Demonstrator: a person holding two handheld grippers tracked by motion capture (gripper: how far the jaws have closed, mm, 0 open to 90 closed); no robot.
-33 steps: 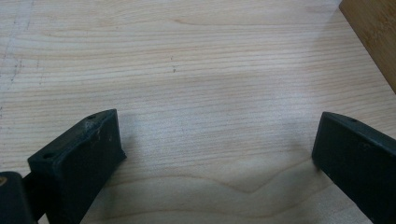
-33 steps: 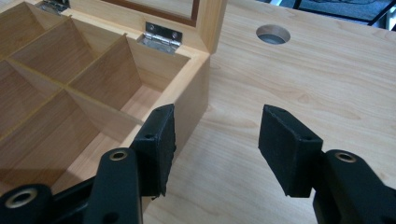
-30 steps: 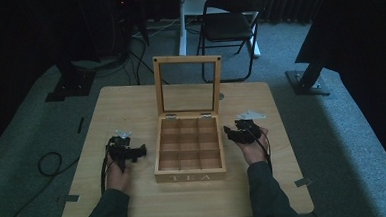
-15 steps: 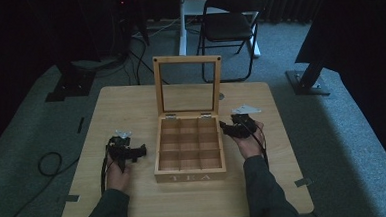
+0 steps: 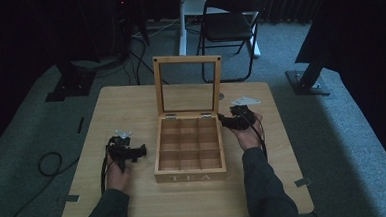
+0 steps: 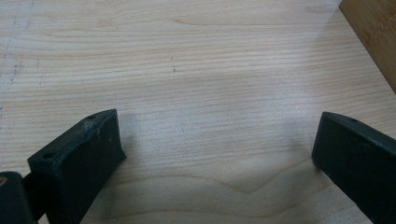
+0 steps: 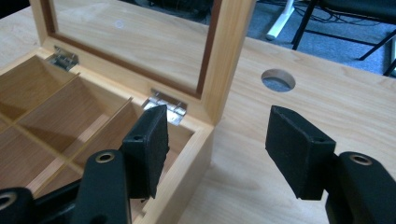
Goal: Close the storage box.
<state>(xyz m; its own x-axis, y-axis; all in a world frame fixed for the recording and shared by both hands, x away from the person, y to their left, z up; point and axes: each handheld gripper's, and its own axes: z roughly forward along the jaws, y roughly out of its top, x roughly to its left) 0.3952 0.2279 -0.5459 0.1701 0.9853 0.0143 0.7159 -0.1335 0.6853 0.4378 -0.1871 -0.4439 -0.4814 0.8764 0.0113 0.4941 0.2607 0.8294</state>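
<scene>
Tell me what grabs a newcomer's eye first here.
The open wooden tea box at the table's middle, its glass-paned lid standing upright over empty compartments. The right gripper straddles the box's back right corner, jaws open; the left gripper rests open on bare wood left of it.

Dark green sleeves [image 5: 265, 187]; black two-jaw grippers, left gripper [image 5: 125, 152], right gripper [image 5: 236, 118], black trailing cables
</scene>
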